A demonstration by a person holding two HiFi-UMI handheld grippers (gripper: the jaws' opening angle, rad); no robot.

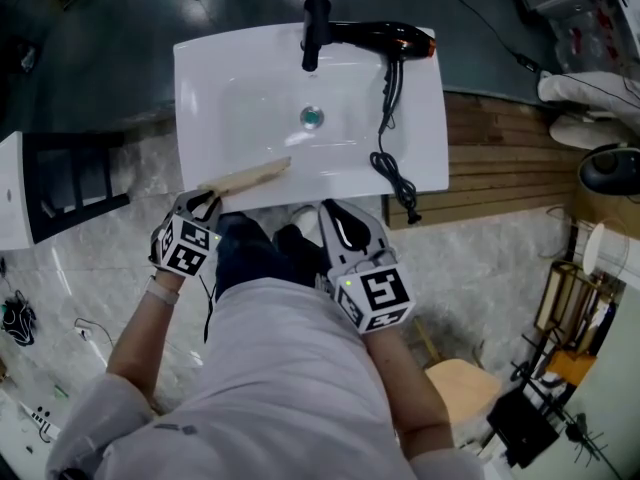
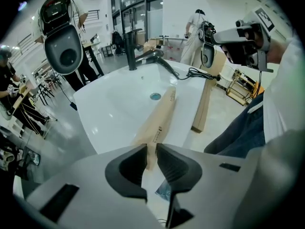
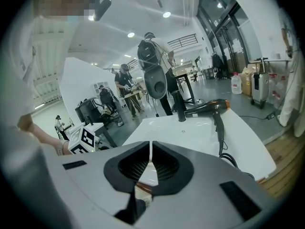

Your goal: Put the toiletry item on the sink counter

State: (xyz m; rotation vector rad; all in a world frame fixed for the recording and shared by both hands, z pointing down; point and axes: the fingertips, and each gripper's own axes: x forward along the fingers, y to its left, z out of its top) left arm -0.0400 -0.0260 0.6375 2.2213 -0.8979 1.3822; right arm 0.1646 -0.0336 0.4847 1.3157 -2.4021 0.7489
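1. Step in hand: placing; the left gripper point(image 1: 205, 200) carries the box point(image 1: 248, 176) over the front left edge of the sink point(image 1: 200, 88); release not yet done.
2. Left gripper point(image 2: 151, 151): jaws drawn in tight on the near end of the box point(image 2: 159, 120), one pad on each flat side; grip is at the very tip, so most of the box's length overhangs forward.
3. Box position: long, beige, lying slantwise; far end points into the basin toward the drain point(image 1: 312, 118); whether it touches the sink cannot be told.
4. Right gripper point(image 3: 151, 159): jaws all but together, a thin slit between them, nothing held; it hangs at the sink's front edge, near the middle point(image 1: 340, 218), idle.
5. Occupied areas: the tap point(image 1: 316, 28) stands at the back edge; the dryer point(image 1: 385, 36) lies along the back right corner; its cord point(image 1: 392, 168) trails down the right side to the front edge.
6. Next move, judged: lower the box flat onto the left or front rim, clear of the basin slope; part the jaws; draw the left gripper back.
7. Risk, judged: a box released on the slope may slide toward the drain.
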